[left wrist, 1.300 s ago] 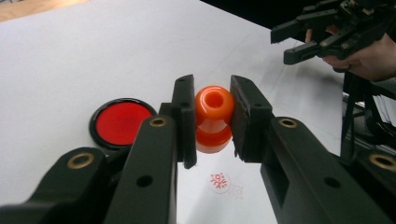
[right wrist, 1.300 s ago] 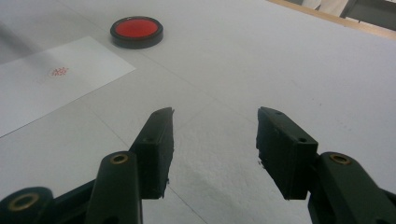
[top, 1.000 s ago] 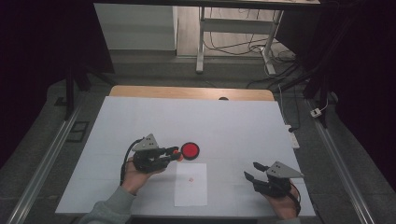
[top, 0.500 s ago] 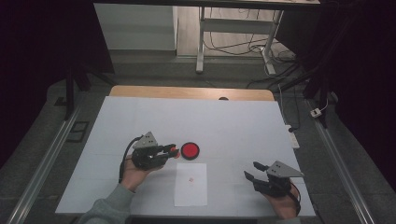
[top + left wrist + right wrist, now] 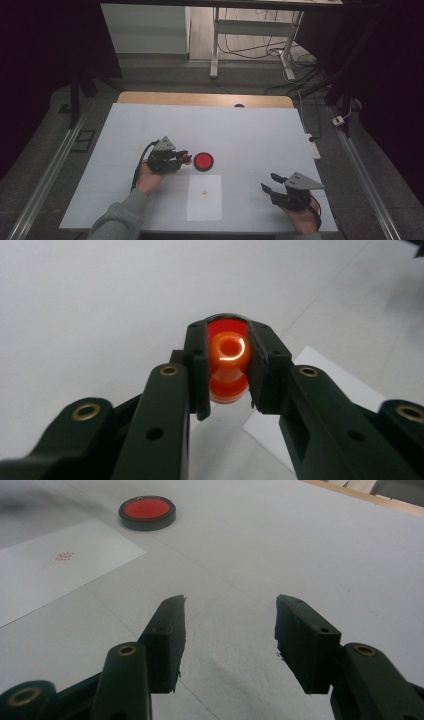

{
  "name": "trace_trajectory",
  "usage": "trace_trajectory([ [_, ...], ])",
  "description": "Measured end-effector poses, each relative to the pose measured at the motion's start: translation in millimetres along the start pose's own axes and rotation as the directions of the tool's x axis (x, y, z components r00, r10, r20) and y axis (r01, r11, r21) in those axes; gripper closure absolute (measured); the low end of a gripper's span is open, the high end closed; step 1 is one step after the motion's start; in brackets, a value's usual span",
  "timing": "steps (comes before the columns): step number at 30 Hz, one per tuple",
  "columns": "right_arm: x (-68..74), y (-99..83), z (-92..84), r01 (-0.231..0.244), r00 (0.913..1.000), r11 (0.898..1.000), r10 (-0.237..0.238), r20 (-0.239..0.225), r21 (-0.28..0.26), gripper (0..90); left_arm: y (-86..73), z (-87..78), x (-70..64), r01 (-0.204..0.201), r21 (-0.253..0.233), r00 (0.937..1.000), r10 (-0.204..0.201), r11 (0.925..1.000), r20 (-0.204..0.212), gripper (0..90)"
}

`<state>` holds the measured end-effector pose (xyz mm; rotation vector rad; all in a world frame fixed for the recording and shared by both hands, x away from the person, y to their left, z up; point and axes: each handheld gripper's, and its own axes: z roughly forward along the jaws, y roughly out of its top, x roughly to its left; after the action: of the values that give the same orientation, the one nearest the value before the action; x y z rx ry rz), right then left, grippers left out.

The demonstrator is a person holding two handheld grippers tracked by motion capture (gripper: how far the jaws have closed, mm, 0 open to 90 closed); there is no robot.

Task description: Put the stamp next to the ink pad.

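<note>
Left gripper [image 5: 183,158] sits about mid-table, a bit toward the near-left side, with its jaws closed on a small orange stamp [image 5: 229,365]. In the left gripper view it's a glossy, knobby handle with a round top and a waist below it, pinched right at the bulge. Just beside the tips is the red ink pad [image 5: 203,161], a shallow black-rimmed dish, close but not touching as far as I can tell.

Right gripper [image 5: 229,630] rests low near the table's near-right corner, jaws spread wide, nothing between them.

A white sheet [image 5: 204,197] with a small red mark lies by the near edge, between the two hands.

My guess on handling: the stamp looks like hard, light plastic, and shiny enough to be slippery. Gripping at the waist under the ball would probably stop it twisting or popping out. The pad looks light too, so it could slide if pressed off-centre.
</note>
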<state>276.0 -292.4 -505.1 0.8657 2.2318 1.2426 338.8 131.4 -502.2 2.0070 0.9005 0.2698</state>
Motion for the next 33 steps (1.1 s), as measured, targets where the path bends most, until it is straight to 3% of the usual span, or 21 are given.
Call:
trace_trajectory([
  [14,0.2,-0.3,1.2,0.000,1.0000,1.000,0.000,0.003,0.007,45.2,-9.2,19.8,12.2,-0.005,0.110,0.9979,0.012,0.9939,-0.064,72.1],
  [33,-0.2,-0.6,1.2,0.001,1.0000,1.000,-0.001,0.007,0.009,44.9,-17.9,22.4,10.7,0.001,0.122,0.9985,0.006,0.9926,-0.054,68.1],
])
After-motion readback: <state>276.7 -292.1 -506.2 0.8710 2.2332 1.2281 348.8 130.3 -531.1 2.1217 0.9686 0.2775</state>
